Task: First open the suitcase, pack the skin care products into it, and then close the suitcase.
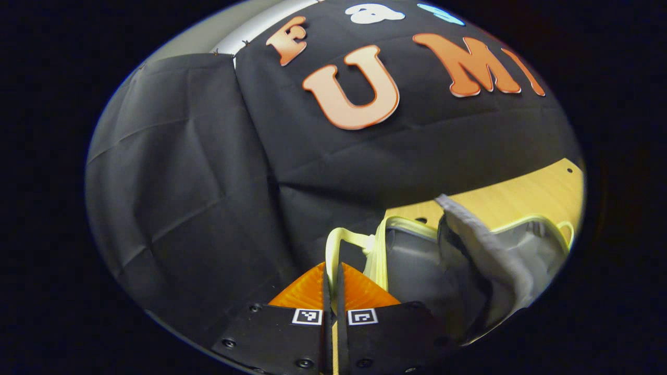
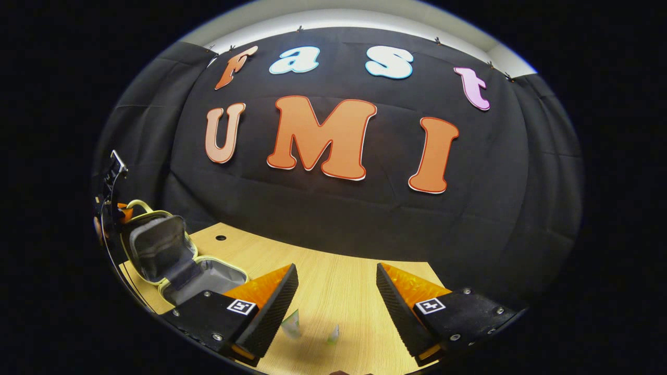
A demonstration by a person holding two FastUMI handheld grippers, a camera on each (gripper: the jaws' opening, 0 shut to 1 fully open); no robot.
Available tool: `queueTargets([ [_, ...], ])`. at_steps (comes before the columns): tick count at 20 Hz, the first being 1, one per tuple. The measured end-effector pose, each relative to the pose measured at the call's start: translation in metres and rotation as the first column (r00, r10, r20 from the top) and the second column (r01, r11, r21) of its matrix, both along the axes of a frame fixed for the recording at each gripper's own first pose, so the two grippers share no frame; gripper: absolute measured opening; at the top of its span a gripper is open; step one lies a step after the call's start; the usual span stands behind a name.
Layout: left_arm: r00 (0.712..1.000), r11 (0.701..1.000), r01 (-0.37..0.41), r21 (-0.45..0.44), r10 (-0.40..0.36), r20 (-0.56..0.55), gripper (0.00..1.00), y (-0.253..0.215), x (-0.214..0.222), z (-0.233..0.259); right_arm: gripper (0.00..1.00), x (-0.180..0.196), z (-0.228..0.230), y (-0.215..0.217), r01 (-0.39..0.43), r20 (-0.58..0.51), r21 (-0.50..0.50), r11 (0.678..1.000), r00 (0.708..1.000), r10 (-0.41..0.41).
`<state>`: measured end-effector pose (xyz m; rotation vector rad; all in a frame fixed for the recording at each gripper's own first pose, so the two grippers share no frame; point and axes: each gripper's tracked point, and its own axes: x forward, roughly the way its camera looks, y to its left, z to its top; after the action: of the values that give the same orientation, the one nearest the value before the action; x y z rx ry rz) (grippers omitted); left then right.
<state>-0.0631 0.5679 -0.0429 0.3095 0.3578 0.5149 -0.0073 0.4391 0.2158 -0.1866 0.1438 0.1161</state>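
Your left hand-held gripper [image 1: 333, 281] is clamped on the suitcase [image 2: 180, 271] handle strap [image 1: 333, 245], holding the lid up. Suitcase sits open at the table's [image 2: 333, 291] left end. Your right hand-held gripper [image 2: 336, 291], fingers spread and empty, is nearer the skin care products [image 2: 292, 324] (small, blurry), just below-ahead between its fingers.

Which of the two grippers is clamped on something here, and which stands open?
The left gripper is the clamped one: both fingers pinch the suitcase's pale yellow handle, holding the lid up. The right gripper stands wide open above the table.
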Motion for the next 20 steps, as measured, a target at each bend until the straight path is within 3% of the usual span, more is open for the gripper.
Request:
queueTargets([
  [5, 0.989, 0.993, -0.116, -0.012, 0.114, -0.093, 0.11, 0.018, -0.024, -0.022, 0.95, -0.006, -0.014, -0.007, -0.007, -0.037, 0.0, 1.0, 0.999, 0.007],
  [7, 0.983, 0.989, -0.148, -0.008, 0.146, -0.108, 0.22, 0.012, -0.034, -0.017, 0.95, -0.012, -0.023, -0.017, -0.004, -0.056, -0.012, 1.0, 0.998, 0.003],
  [8, 0.989, 0.992, -0.124, -0.017, 0.122, -0.086, 0.27, 0.002, -0.03, -0.019, 0.95, -0.013, -0.027, -0.02, -0.003, -0.067, -0.009, 1.0, 0.998, 0.002],
  [10, 0.997, 0.998, -0.064, -0.02, 0.063, -0.045, 0.65, -0.03, -0.018, -0.005, 0.95, -0.015, -0.038, -0.026, -0.005, -0.093, 0.002, 1.0, 0.996, 0.005],
  [11, 1.0, 0.999, -0.024, -0.026, 0.024, -0.018, 0.79, -0.054, -0.013, 0.004, 0.95, -0.016, -0.044, -0.03, -0.008, -0.106, 0.006, 1.0, 0.994, 0.009],
  [13, 0.998, 0.998, 0.054, -0.026, -0.053, 0.036, 0.89, -0.108, -0.009, 0.025, 0.95, -0.017, -0.053, -0.037, -0.017, -0.124, 0.02, 1.0, 0.992, 0.02],
  [16, 0.979, 0.983, 0.183, -0.022, -0.181, 0.091, 0.97, -0.201, 0.0, 0.041, 0.95, -0.016, -0.065, -0.049, -0.038, -0.142, 0.049, 0.998, 0.989, 0.045],
  [20, 0.943, 0.947, 0.314, -0.061, -0.304, 0.135, 0.98, -0.305, 0.014, 0.047, 0.96, -0.014, -0.076, -0.062, -0.069, -0.148, 0.047, 0.996, 0.986, 0.075],
])
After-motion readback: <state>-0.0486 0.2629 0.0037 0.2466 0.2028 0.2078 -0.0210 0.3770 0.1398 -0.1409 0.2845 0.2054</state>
